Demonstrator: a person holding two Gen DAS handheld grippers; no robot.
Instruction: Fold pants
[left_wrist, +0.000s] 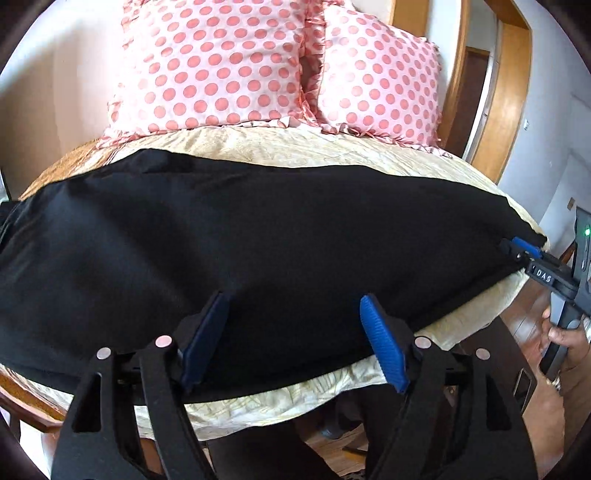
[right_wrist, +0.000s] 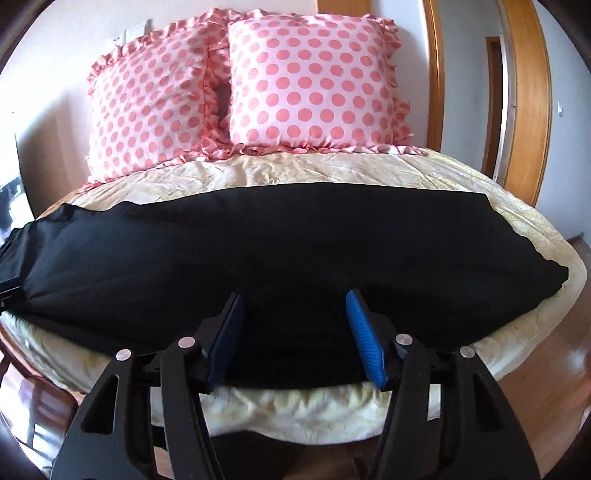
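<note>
Black claw (left_wrist: 293, 338) frames carry ribbed blue pads (left_wrist: 384, 343) and silver pivot pins.

2 wrist views — close, angled down, share pants (left_wrist: 236, 236), pillows (right_wrist: 258, 85).

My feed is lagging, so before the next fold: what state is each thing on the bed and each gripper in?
pants: laid flat in a long band across the bed, folded lengthwise it seems.
left gripper: open, over the near edge of the pants, gripping nothing.
right gripper: open, over the near edge, gripping nothing.
pillows: two, propped upright at the head.
bedspread: wrinkled.
</note>
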